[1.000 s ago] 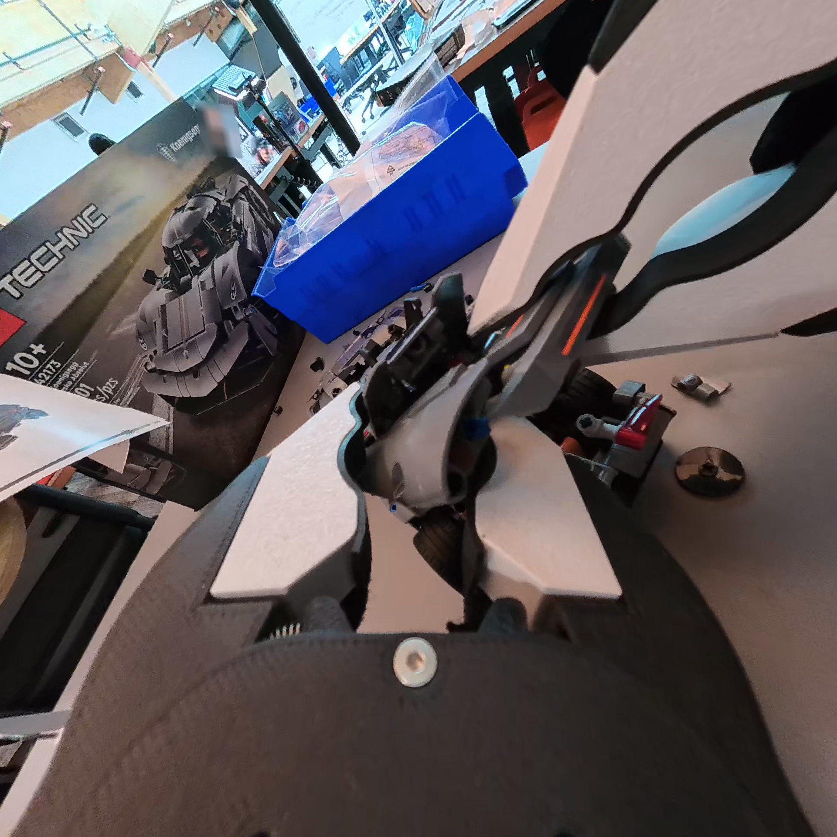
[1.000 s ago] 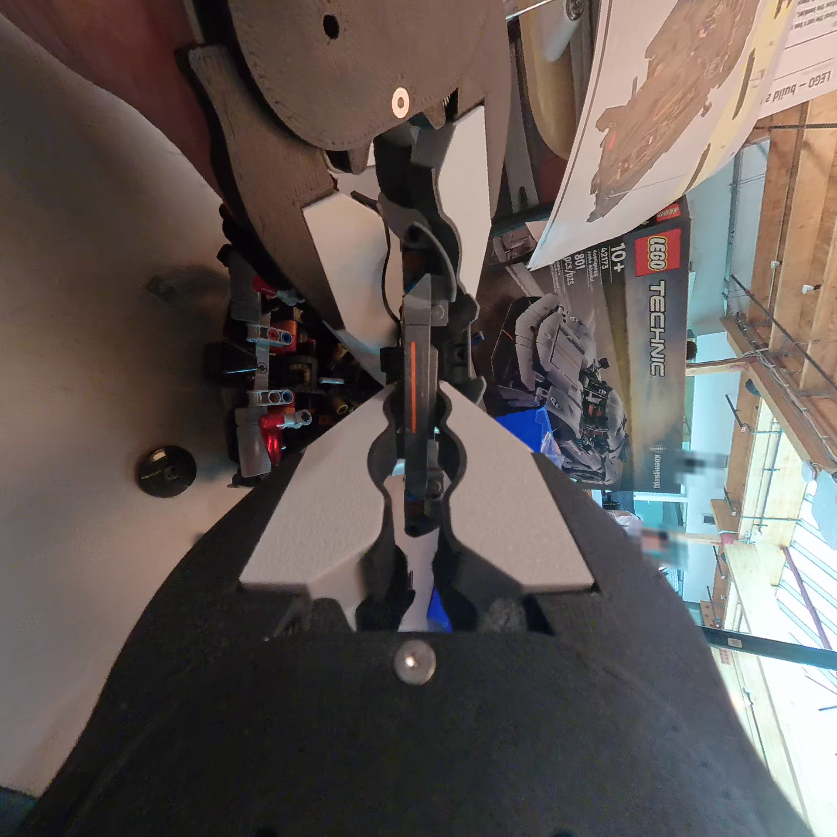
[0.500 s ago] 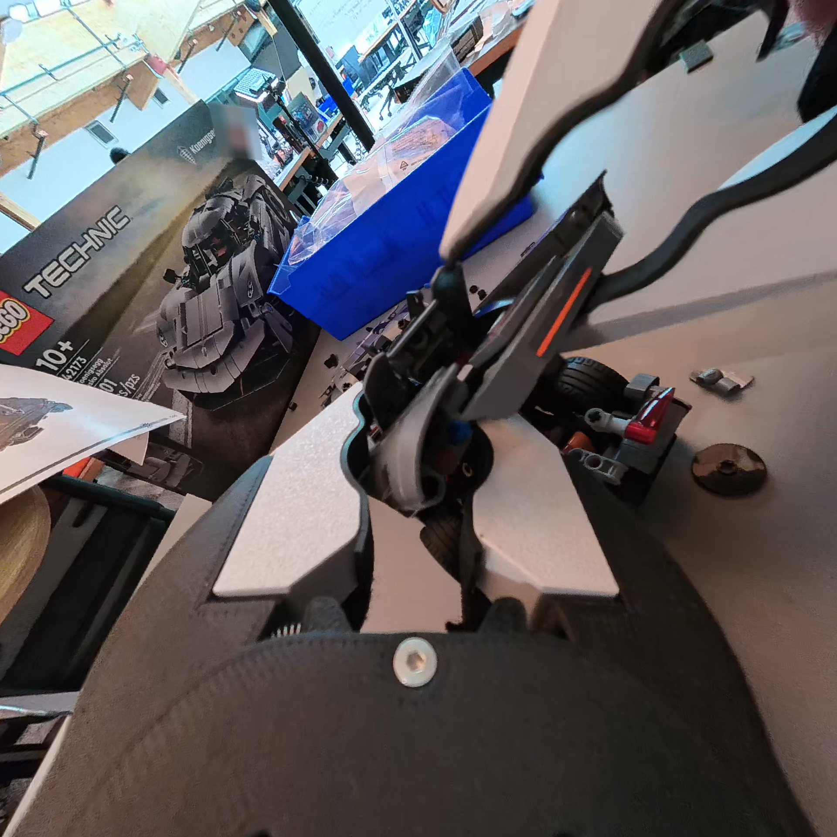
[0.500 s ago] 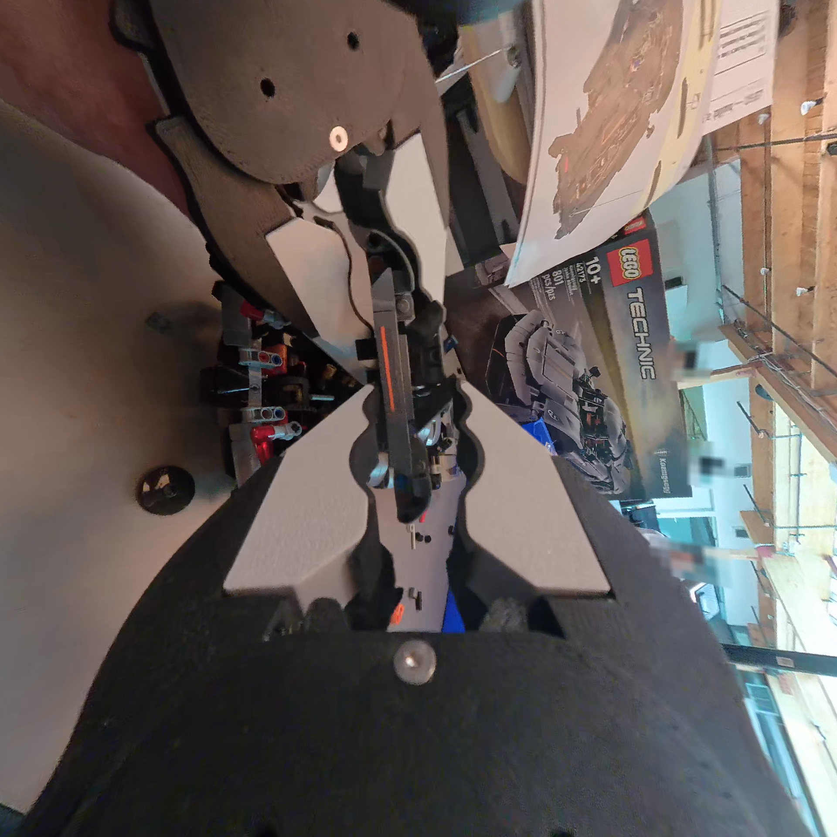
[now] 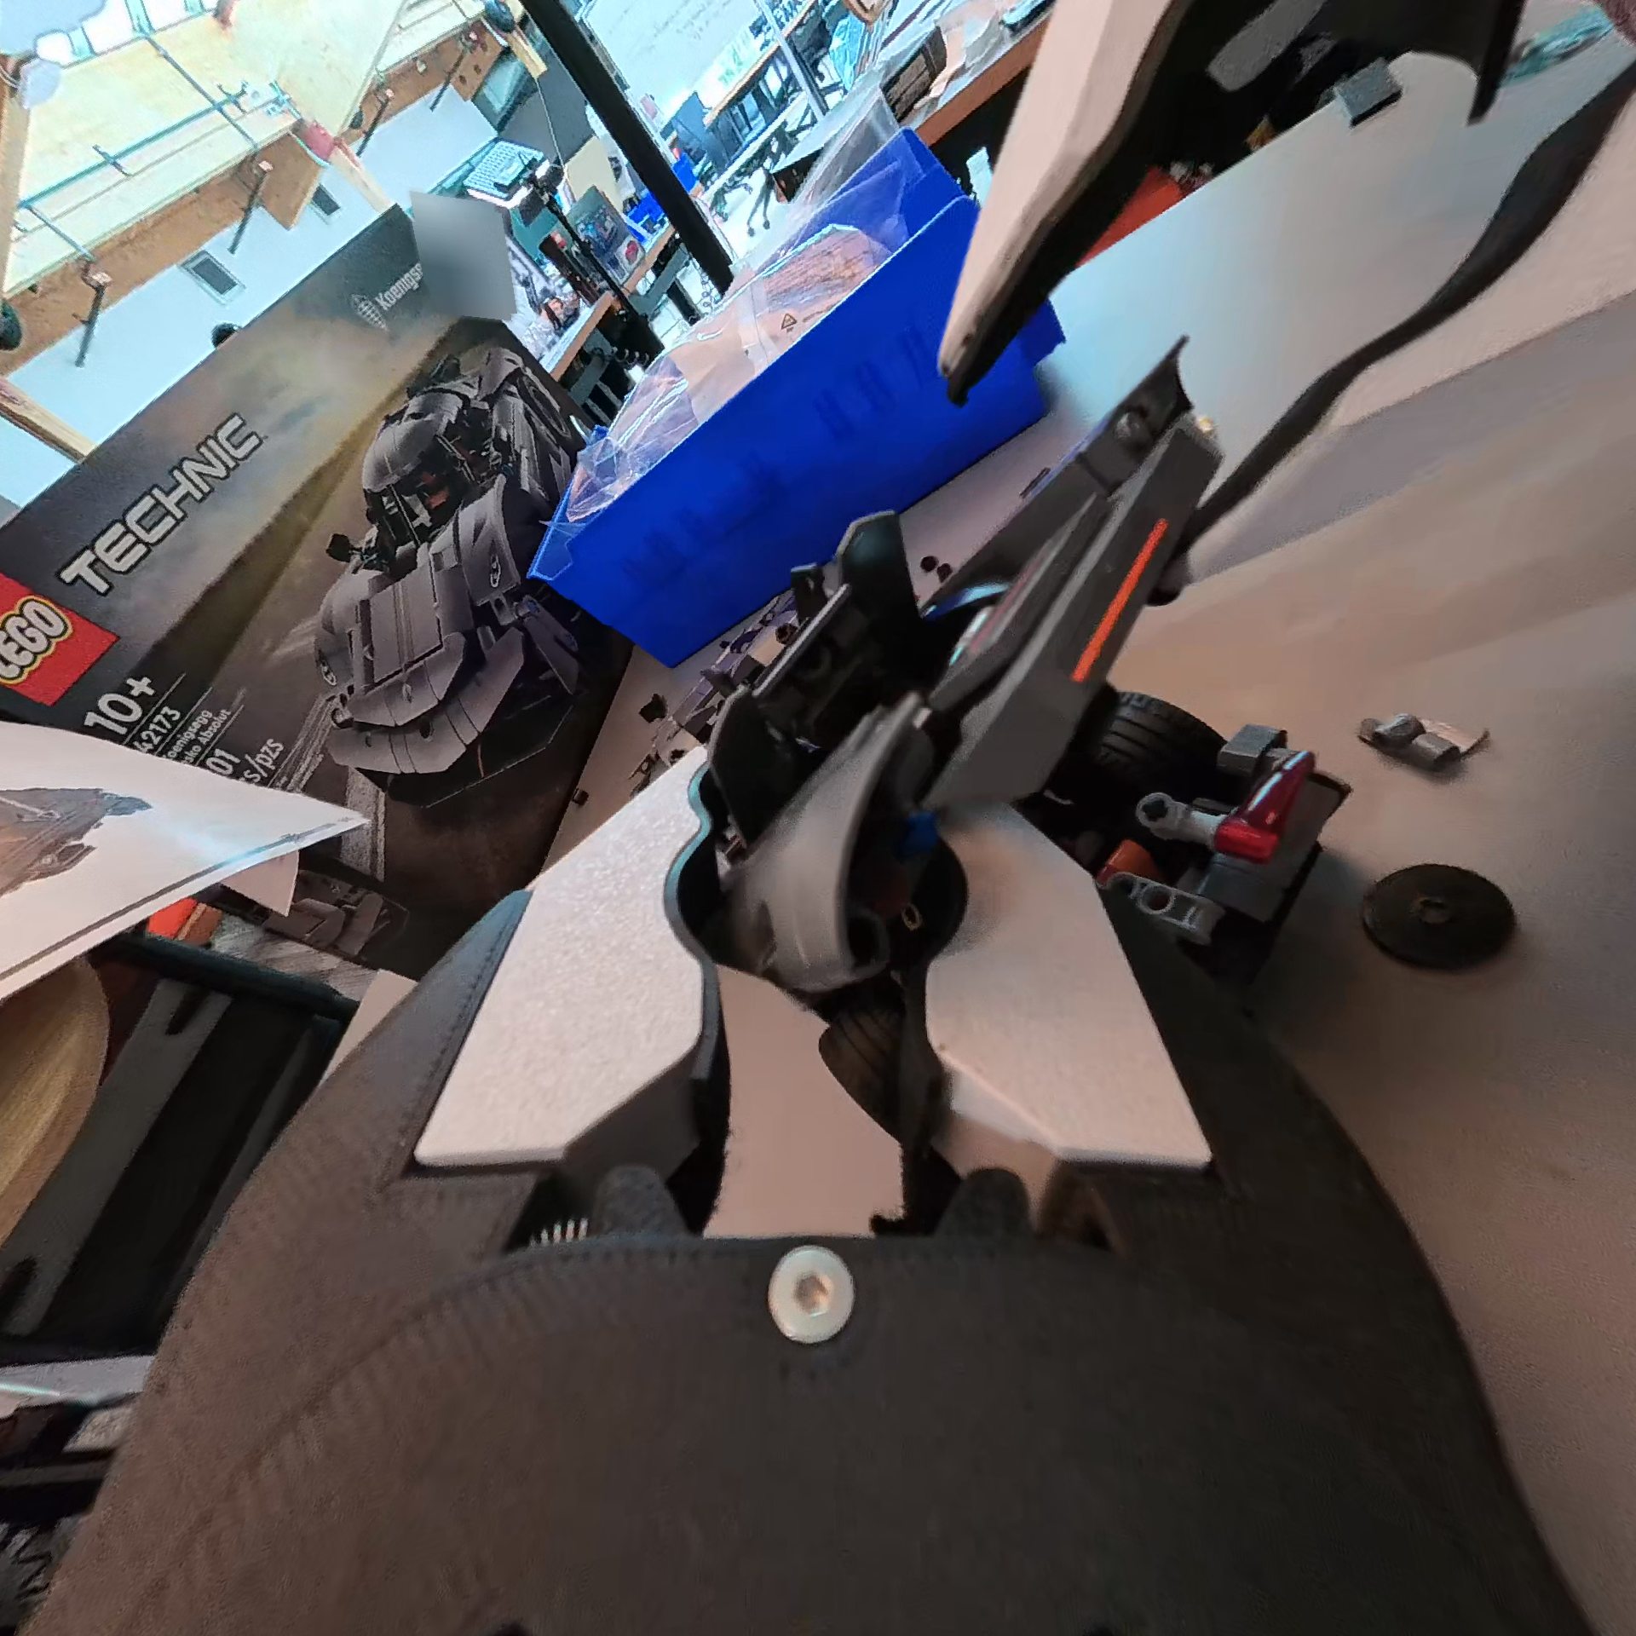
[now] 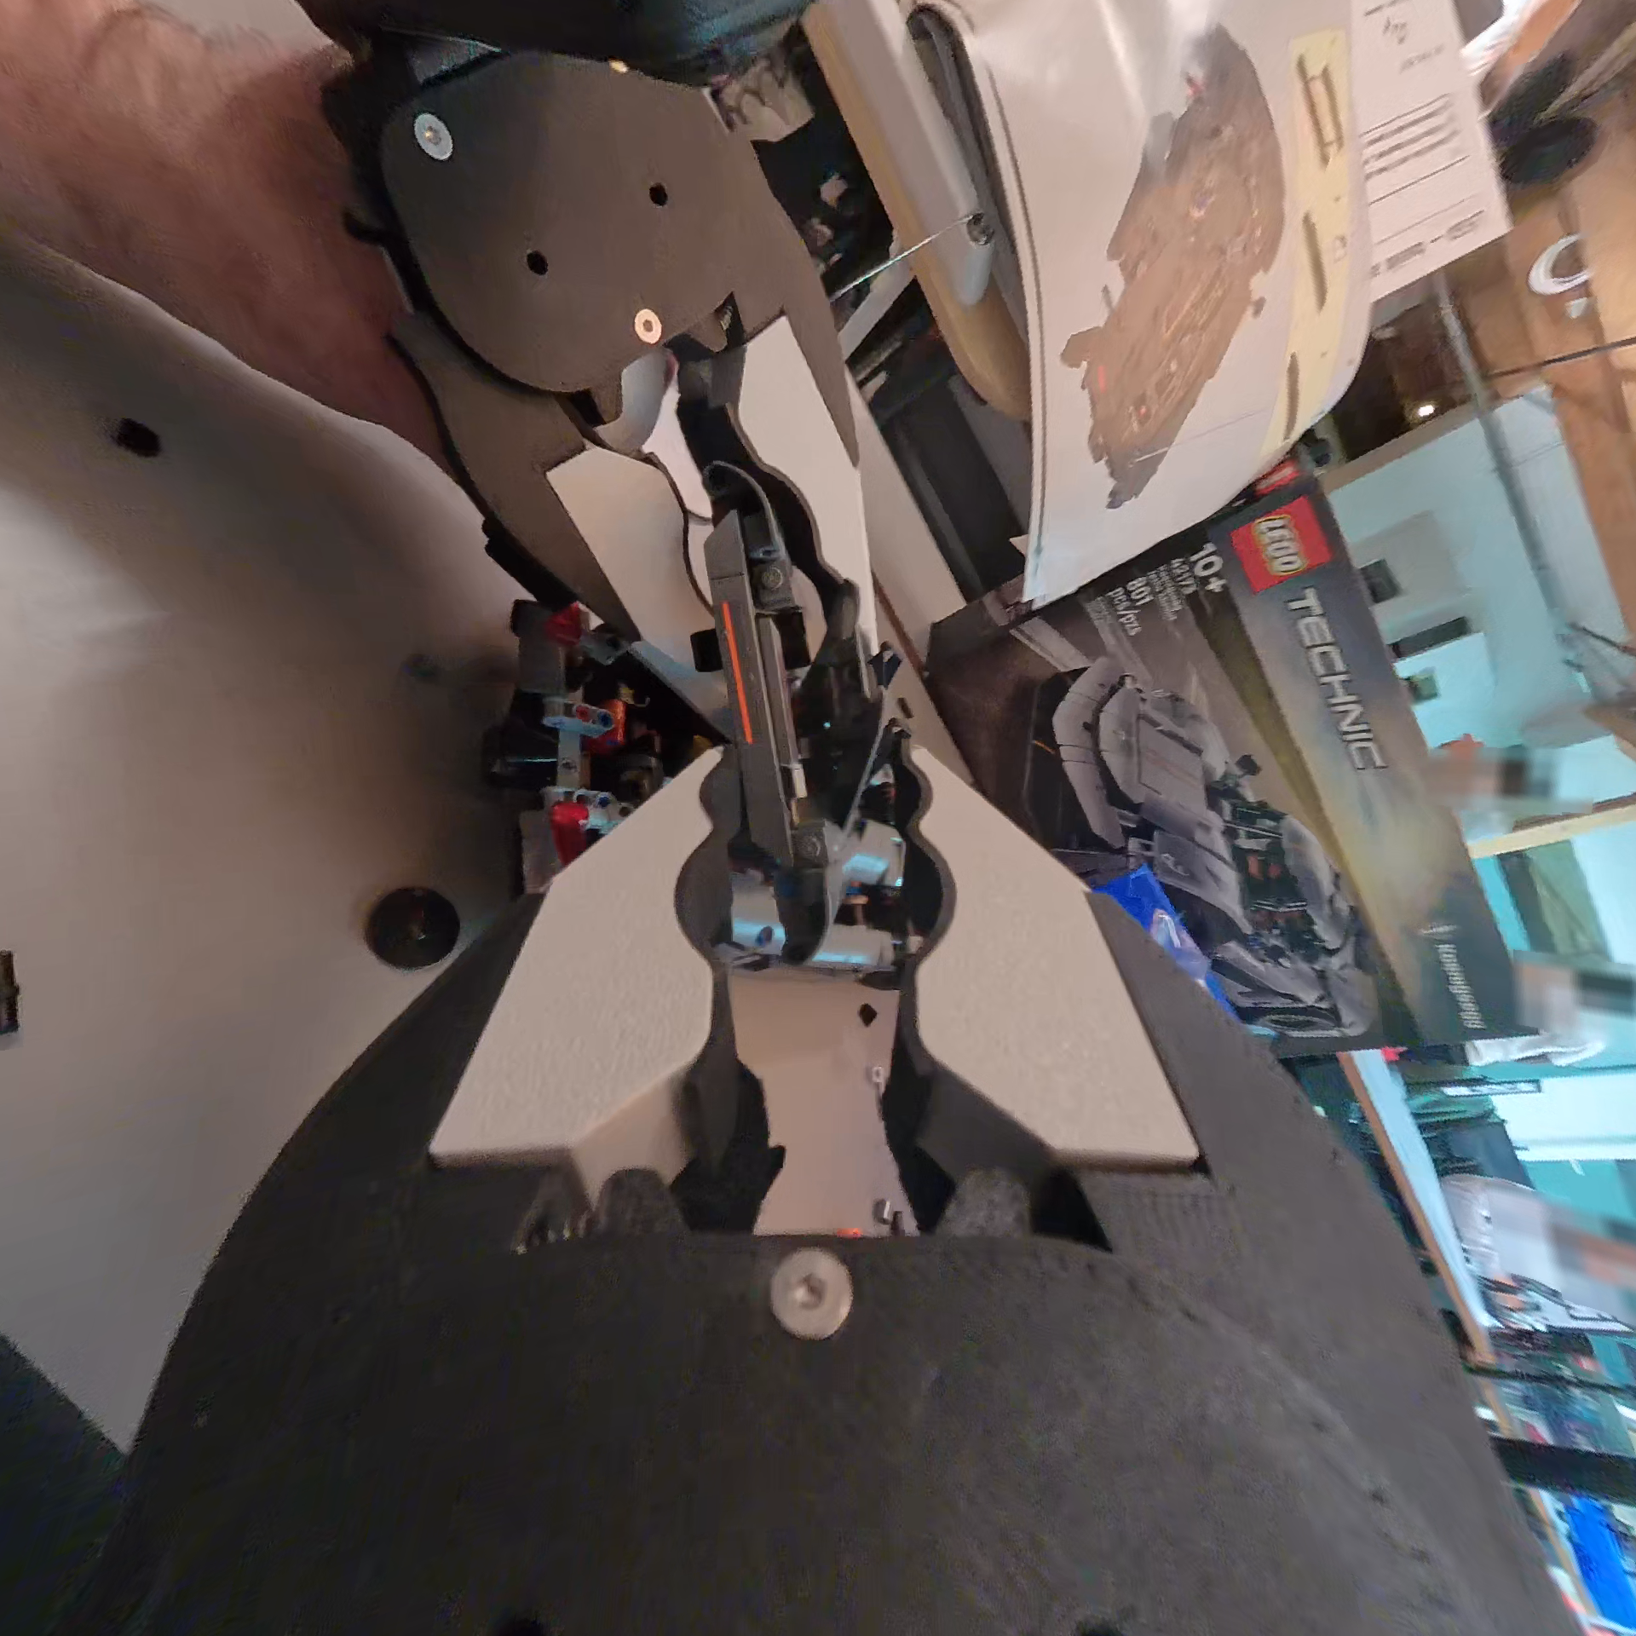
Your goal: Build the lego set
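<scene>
From the left wrist view, the left gripper (image 5: 819,885) was closed on the grey fender end of the lego car (image 5: 885,797), which was tilted over the tabletop (image 5: 1416,1151). If this grip slipped, the model could drop on the loose black disc (image 5: 1436,914).

From the right wrist view, the right gripper (image 6: 810,872) stood open around the dark panel with the orange stripe (image 6: 752,699), not pinching it. A careless push there could pop the panel off.

A: What differs from a second ago?
B: The right gripper (image 6: 814,894), then clamped on the car model's (image 5: 894,797) dark panel (image 6: 752,690), now stands spread and drawn back.
</scene>
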